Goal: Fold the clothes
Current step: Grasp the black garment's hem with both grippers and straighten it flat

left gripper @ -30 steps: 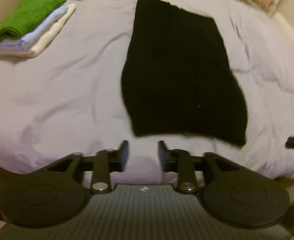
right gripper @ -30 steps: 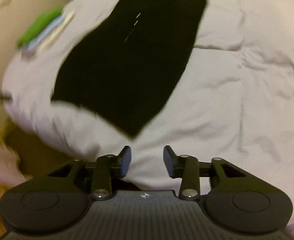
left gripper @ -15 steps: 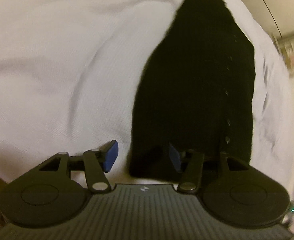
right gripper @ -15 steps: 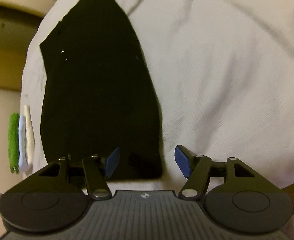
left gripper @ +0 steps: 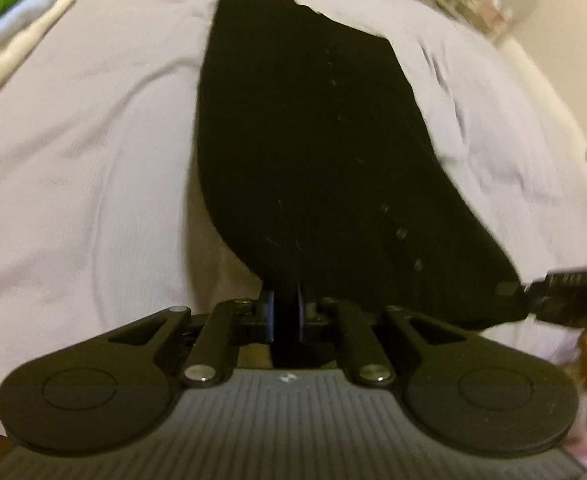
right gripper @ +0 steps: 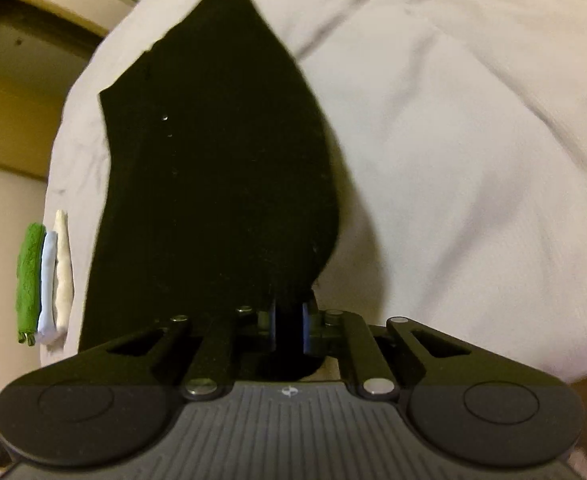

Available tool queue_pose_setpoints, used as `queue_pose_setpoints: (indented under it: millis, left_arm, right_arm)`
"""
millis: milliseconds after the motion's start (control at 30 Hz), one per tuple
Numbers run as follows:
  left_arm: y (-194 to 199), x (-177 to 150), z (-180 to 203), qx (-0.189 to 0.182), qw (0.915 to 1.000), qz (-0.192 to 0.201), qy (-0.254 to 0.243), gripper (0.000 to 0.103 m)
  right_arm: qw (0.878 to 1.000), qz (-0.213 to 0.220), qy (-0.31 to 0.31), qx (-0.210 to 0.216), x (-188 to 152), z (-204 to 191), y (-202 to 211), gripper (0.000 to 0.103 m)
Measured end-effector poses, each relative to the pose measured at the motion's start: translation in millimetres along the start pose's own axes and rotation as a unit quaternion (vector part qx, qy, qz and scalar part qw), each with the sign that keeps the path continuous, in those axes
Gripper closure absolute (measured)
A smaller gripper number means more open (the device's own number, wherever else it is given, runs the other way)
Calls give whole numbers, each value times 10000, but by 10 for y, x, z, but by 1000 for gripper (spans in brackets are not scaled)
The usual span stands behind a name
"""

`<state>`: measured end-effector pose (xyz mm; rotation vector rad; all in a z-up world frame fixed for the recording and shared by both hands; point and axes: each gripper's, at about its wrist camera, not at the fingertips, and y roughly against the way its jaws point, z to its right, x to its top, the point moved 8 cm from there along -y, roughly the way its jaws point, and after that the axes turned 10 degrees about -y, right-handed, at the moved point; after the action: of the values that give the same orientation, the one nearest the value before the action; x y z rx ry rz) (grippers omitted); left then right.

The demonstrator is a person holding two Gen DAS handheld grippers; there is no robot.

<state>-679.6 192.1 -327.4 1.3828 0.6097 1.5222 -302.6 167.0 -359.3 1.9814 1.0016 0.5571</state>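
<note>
Here the black garment (left gripper: 305, 152) is laid flat on the white bed sheet (left gripper: 93, 160), its near edge at the front of the bed, and that edge is pinched at both near corners. The left tongs (left gripper: 284, 317) have just been closing and are now clenched on the cloth's near-left corner; the right tongs (right gripper: 287, 326) have likewise just closed and are clamped on the near-right corner, with dark fabric seen between the blue pads in both wrist views. From the left wrist view the right tongs can also be made out at the far right, touching the hem. A stack of folded laundry (right gripper: 45, 284), green over pale blue over cream, is kept well apart at the far-left side of the bed. For a clean fold, it is judged that both corners should be raised together and evenly, carried over toward the far edge so that the hem is kept taut between the tongs, and lowered only when the edges are matched. If one side is lifted ahead of the other, a skewed crease is likely.
</note>
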Motion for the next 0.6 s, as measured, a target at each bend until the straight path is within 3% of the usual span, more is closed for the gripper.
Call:
queue_pose_setpoints:
  millis: [67, 133, 267, 367, 400, 467, 533, 600]
  left_arm:
    - [-211, -291, -84, 215, 9988, -412, 164, 97]
    - [-292, -457, -147, 345, 9977, -502, 307, 96]
    - [-273, -462, -178, 520, 9966, -580, 286, 94]
    - [-135, -365, -115, 875, 9934, -740, -56, 93]
    - [-66, -334, -112, 1079, 9908, -803, -161, 93]
    - [77, -282, -116, 1510, 9833, -943, -372, 93]
    - [64, -180, -4, 1540, 9827, -857, -573, 93]
    - [33, -72, 122, 1522, 9825, -742, -773, 93]
  right_arm:
    - [9996, -142, 56, -244, -100, 160, -164, 93]
    - [9979, -241, 260, -545, -197, 274, -340, 94]
    - [9921, -255, 881, -851, -265, 209, -376, 93]
    - [9839, -343, 1172, -1304, -232, 178, -325, 80]
    - [9809, -294, 1214, -1492, -199, 162, -275, 70]
    - [9718, 128, 1565, -1762, -106, 43, -100, 68]
    - [9590, 581, 2031, -1888, -15, -124, 27, 67]
    - [9520, 886, 2382, -1708, 41, -322, 58, 68]
